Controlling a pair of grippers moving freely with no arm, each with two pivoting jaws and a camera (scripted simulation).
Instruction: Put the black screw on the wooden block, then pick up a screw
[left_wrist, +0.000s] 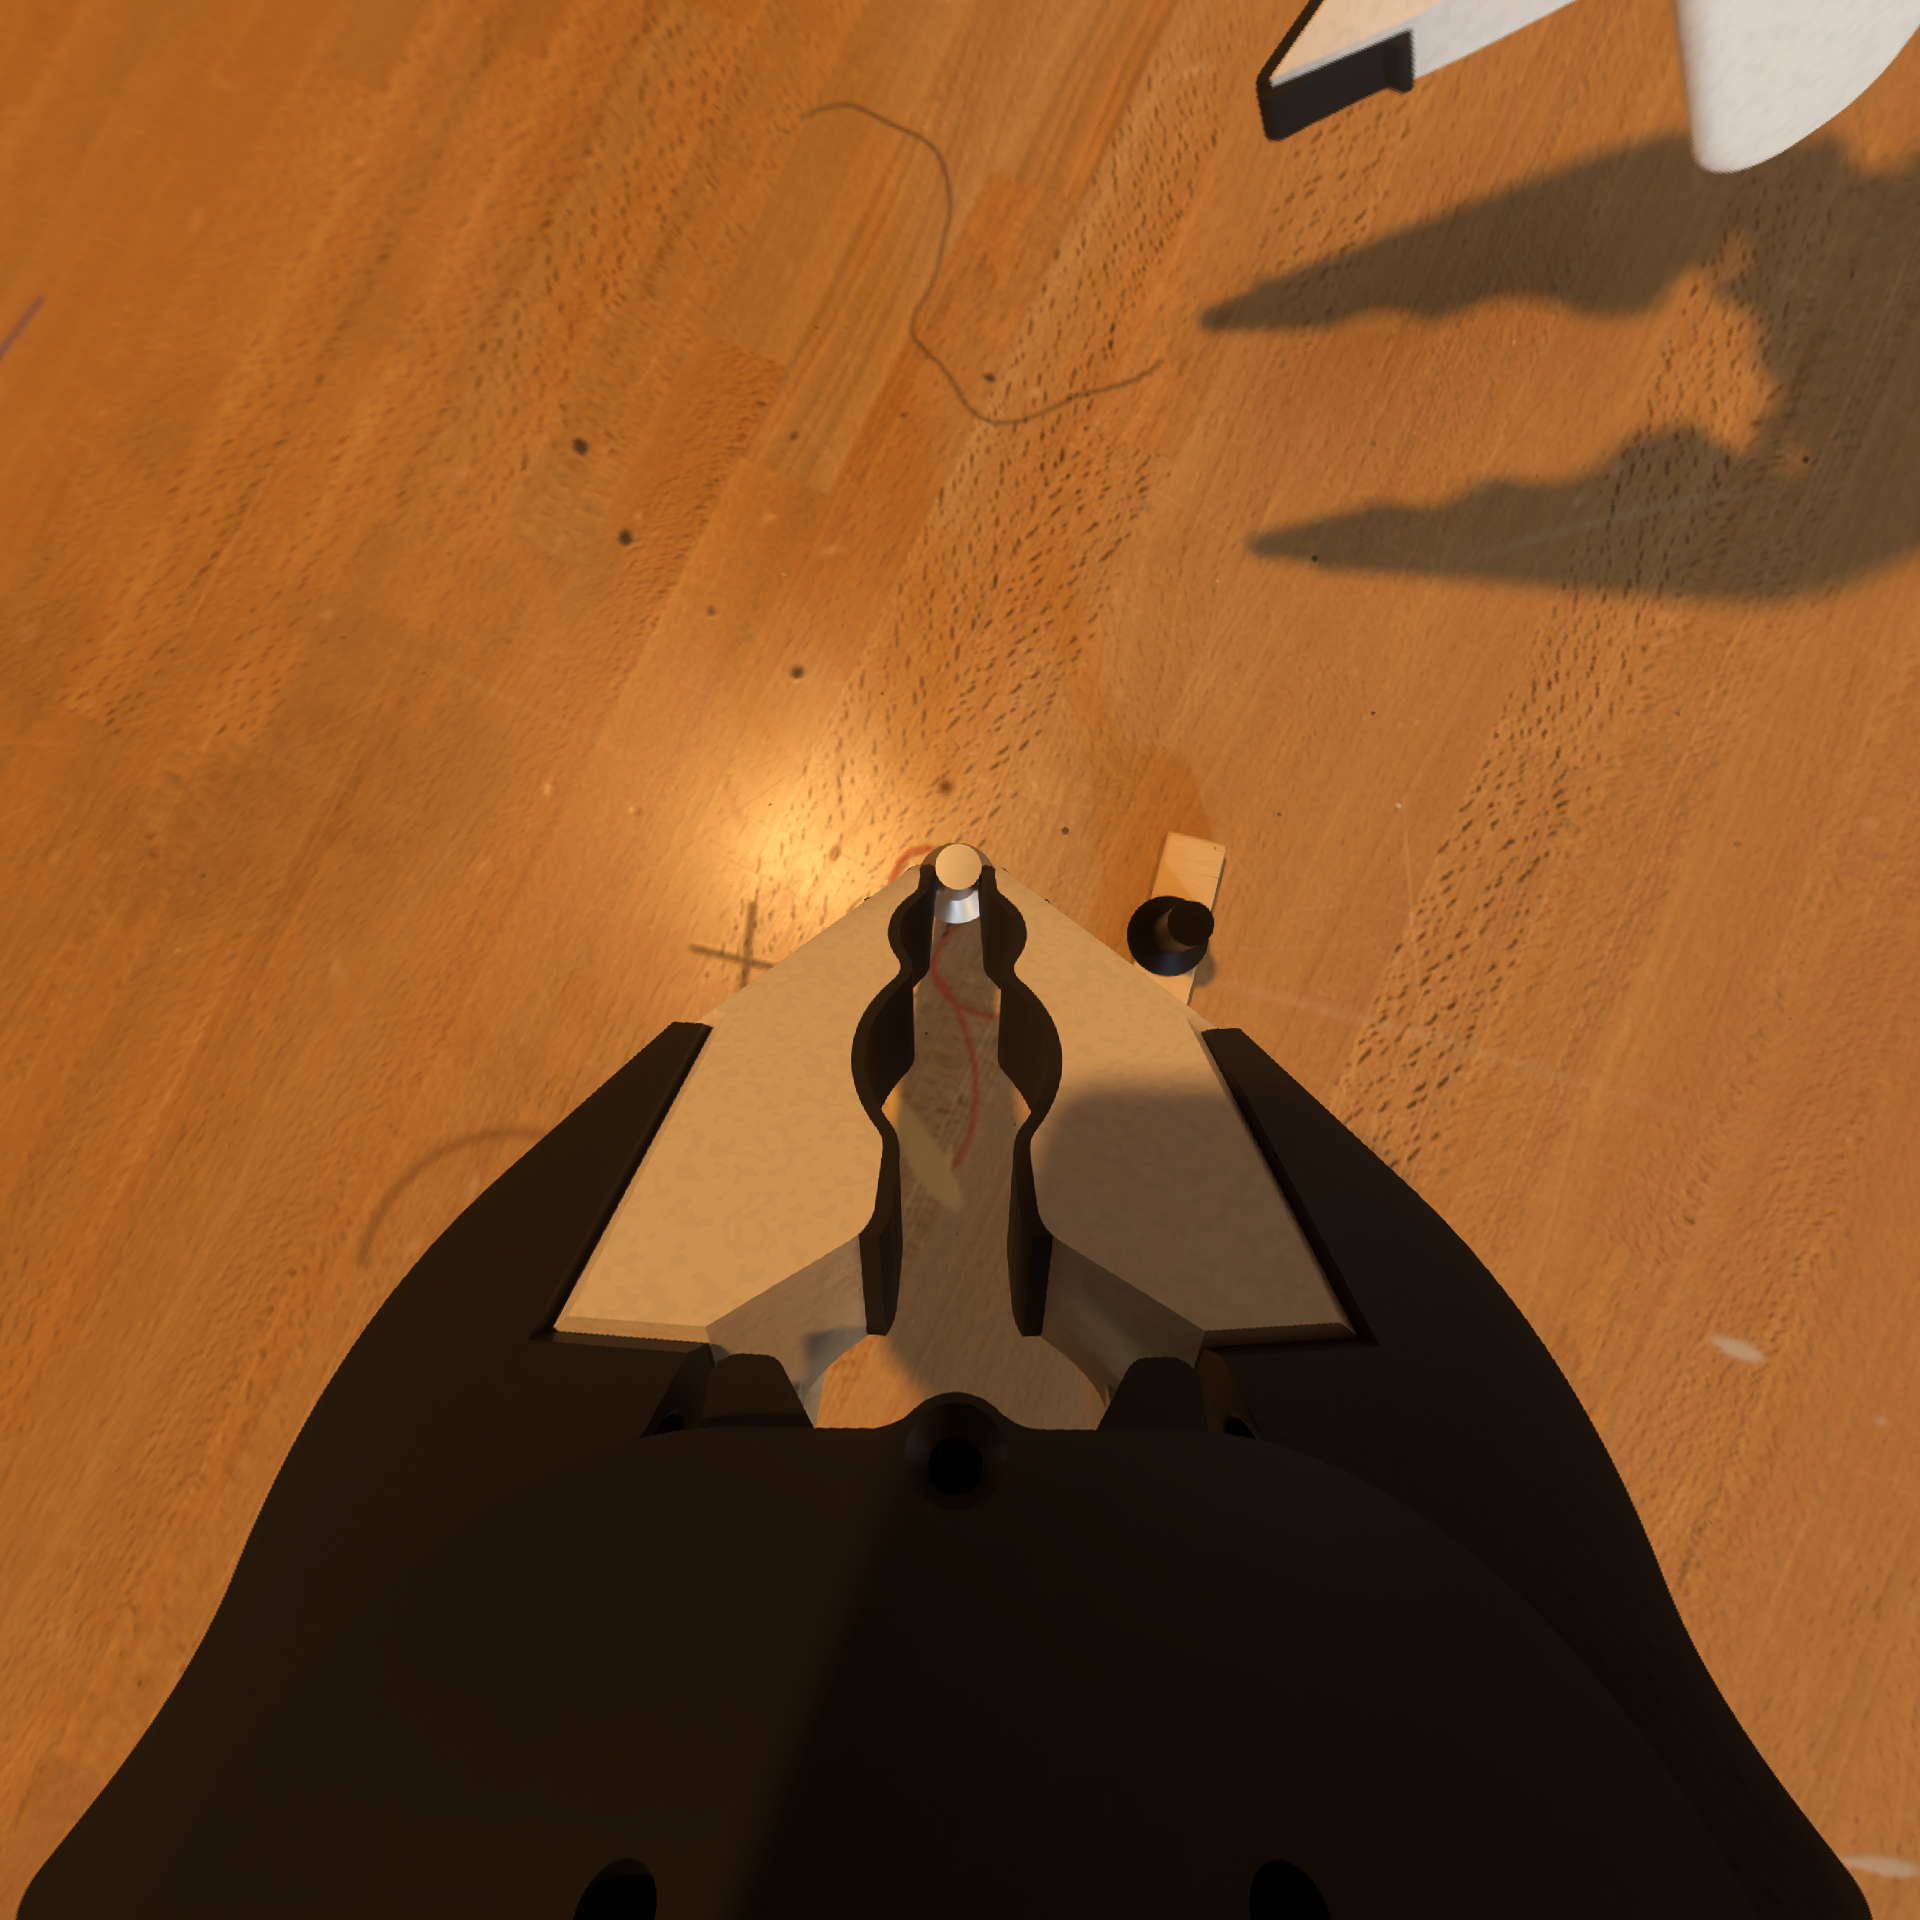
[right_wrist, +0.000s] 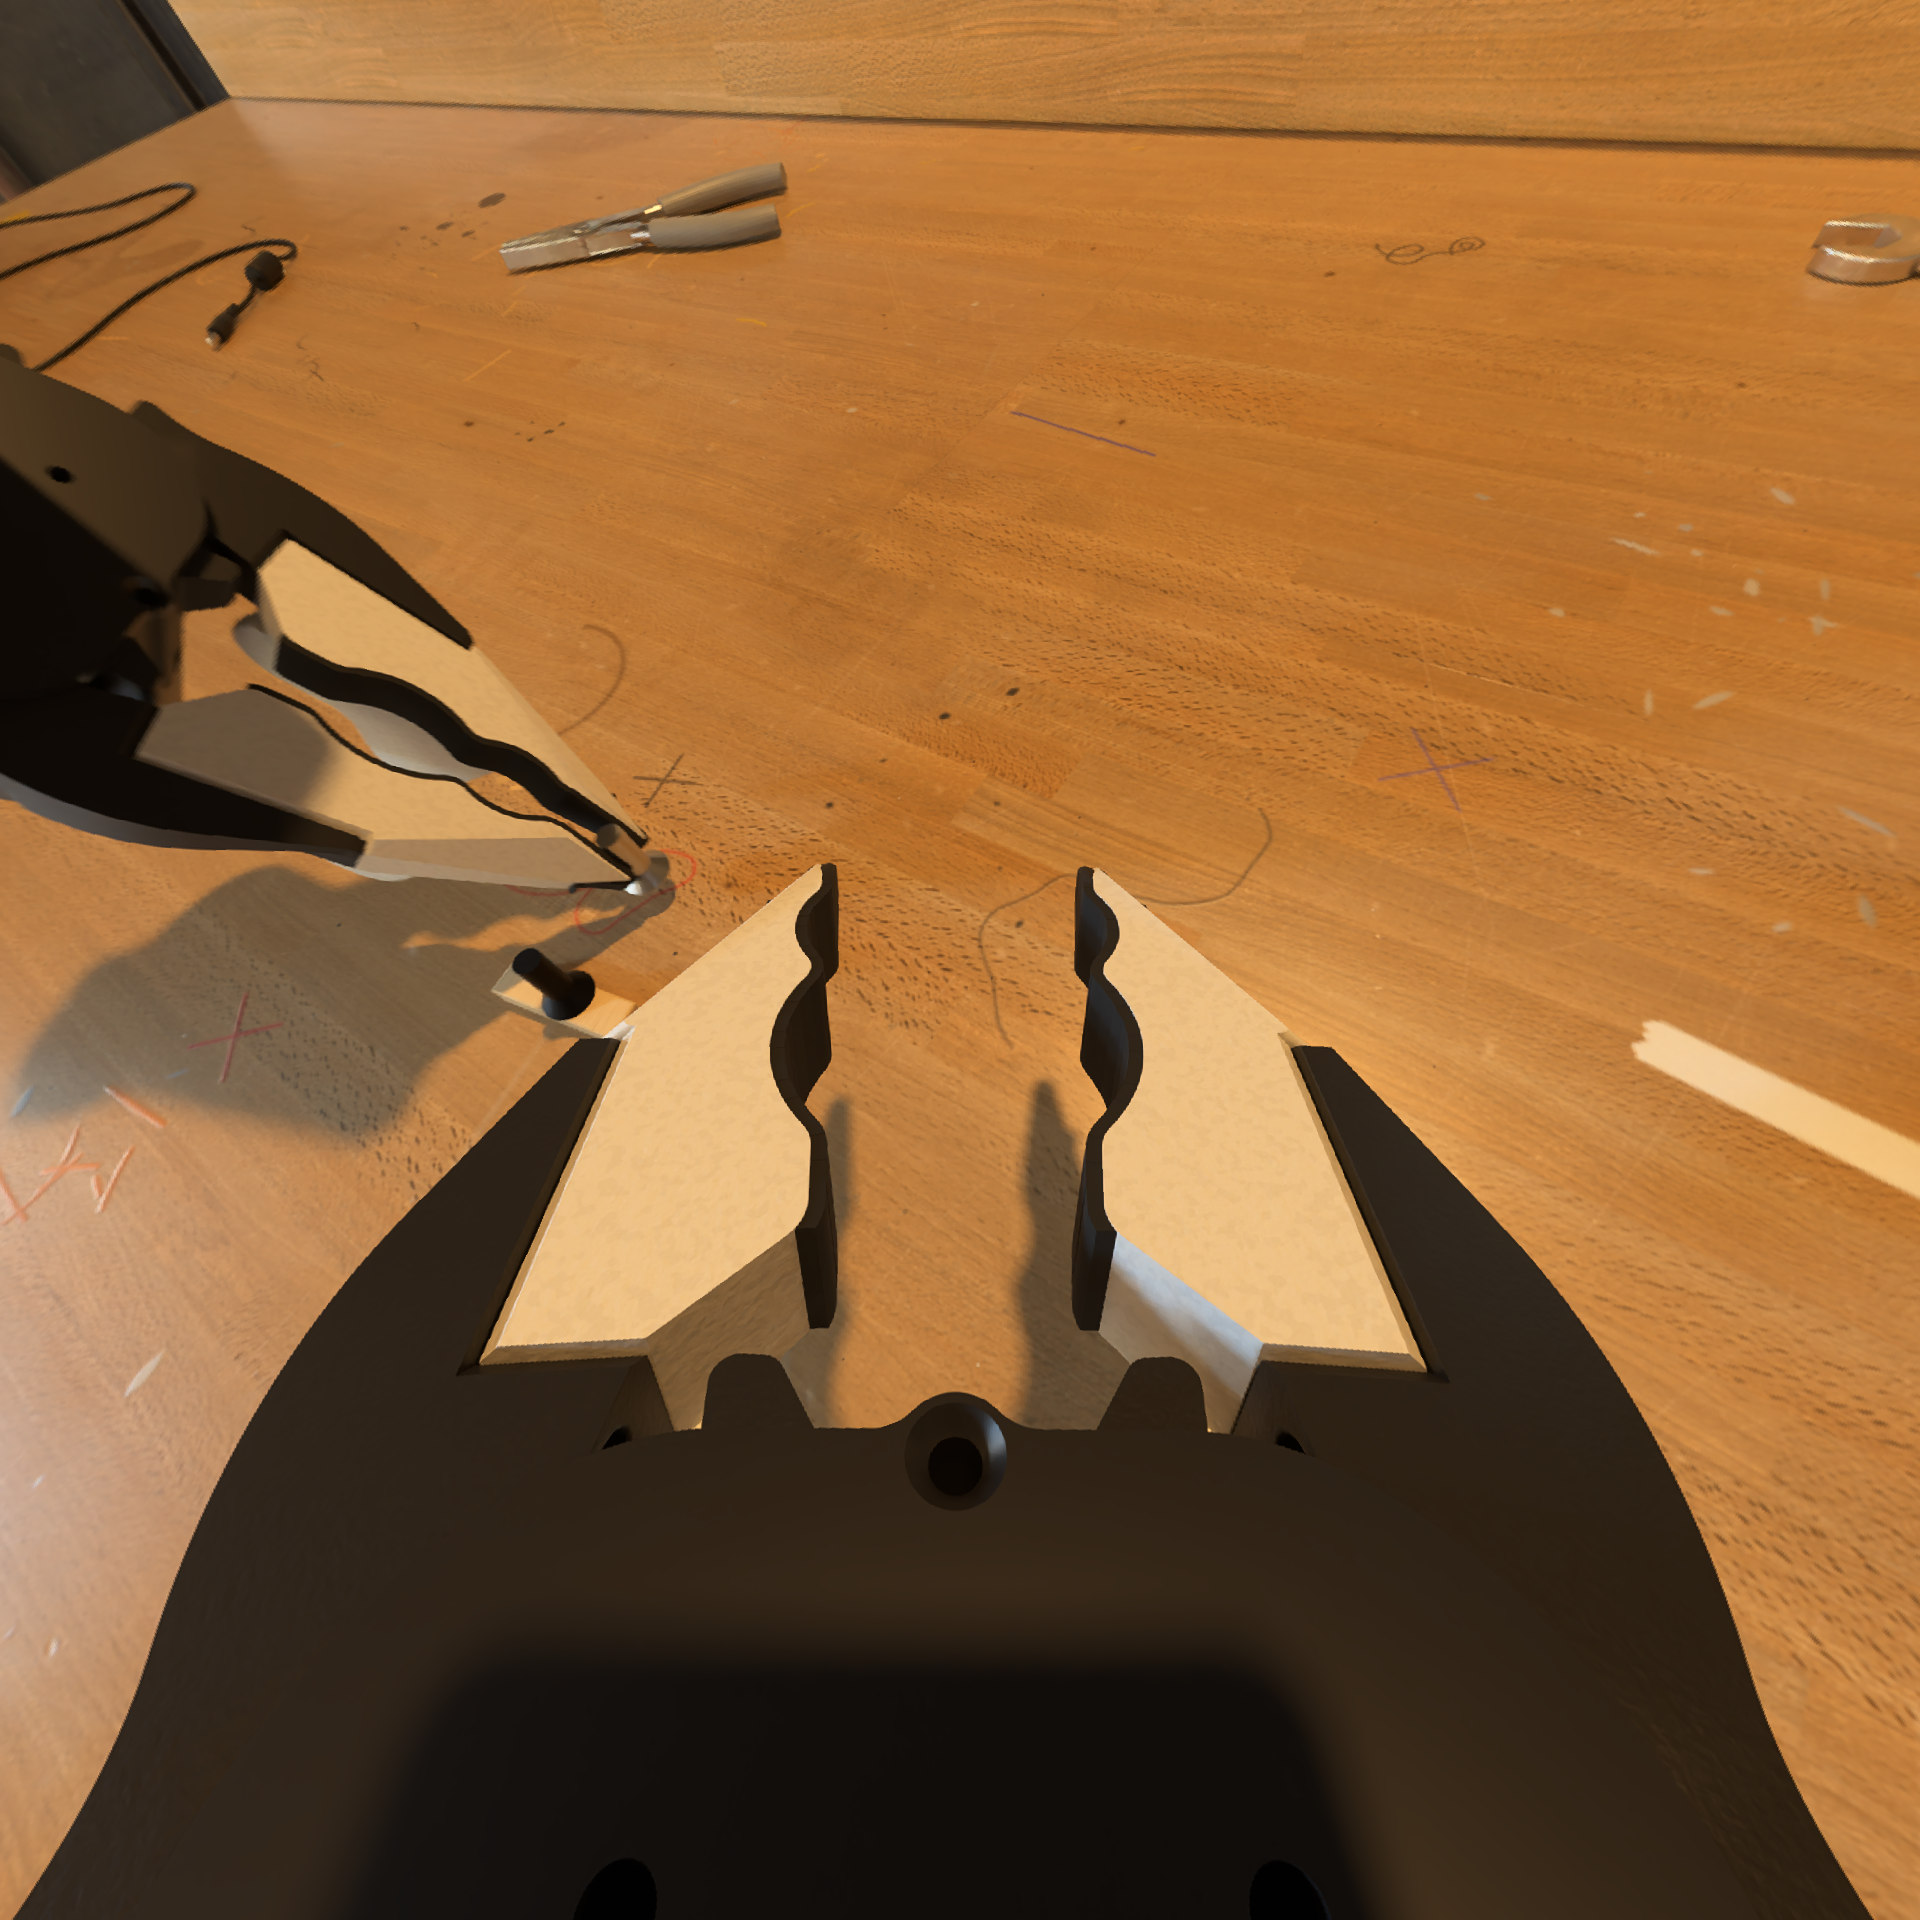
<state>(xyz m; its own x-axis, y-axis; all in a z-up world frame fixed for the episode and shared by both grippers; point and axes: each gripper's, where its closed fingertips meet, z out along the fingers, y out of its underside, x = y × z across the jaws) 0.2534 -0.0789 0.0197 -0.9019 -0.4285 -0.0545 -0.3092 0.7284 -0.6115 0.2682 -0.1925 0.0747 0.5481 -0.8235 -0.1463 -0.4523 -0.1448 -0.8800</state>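
Jaws of the left gripper (left_wrist: 957, 883) are pressed in on a silver screw (left_wrist: 957, 878), pinching it right at their tips, its pale round end facing the left wrist camera and its short shank running back between the fingers, so its long axis lies roughly in line with them. From the right wrist view the pinched screw sits at or just above the bench (right_wrist: 1247, 623) surface; whether it has cleared the wood I cannot tell. Just beside it, to the right of the left tips, the black screw (left_wrist: 1172, 932) stands head-down and shank-up on the small wooden block (left_wrist: 1193, 868), so the first part of the task looks done and the lift is what remains. Rising straight up should keep the left tips off that black screw. The right gripper (right_wrist: 956, 883) has its jaws spread and empty, near the block but not touching it. Pliers (right_wrist: 649, 223), a black cable (right_wrist: 249, 275) and a metal fitting (right_wrist: 1865, 260) lie towards the far edge of the bench, well apart.
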